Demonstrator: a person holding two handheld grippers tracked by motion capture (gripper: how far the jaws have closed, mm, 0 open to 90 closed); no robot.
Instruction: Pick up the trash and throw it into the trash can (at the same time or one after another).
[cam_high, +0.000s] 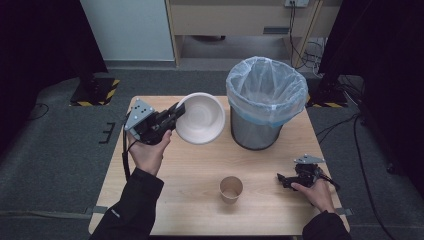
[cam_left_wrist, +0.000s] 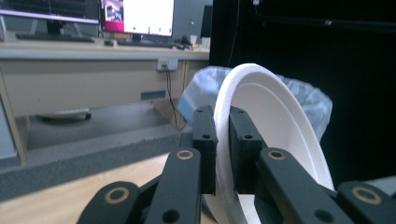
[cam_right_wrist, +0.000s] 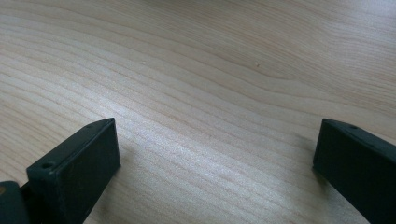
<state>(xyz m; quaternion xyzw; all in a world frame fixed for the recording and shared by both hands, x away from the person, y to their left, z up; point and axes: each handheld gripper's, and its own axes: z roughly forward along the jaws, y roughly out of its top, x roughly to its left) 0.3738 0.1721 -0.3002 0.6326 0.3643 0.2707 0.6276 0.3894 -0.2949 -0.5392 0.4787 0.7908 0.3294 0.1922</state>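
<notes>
The white bowl (cam_high: 201, 118) is held by its rim in the left gripper (cam_high: 172, 116), just left of the bin (cam_high: 266, 102); the right gripper (cam_high: 285, 181) jaws are spread wide.

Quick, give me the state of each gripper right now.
Left gripper: shut on the rim of the white bowl, held up and tilted.
Right gripper: open, holding nothing, low over the table.

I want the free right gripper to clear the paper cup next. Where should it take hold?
The paper cup stands upright, mouth open. Probably best: the open right gripper comes in level from the cup's right, jaws either side of the upper wall, closing gently since thin paper crushes.
</notes>
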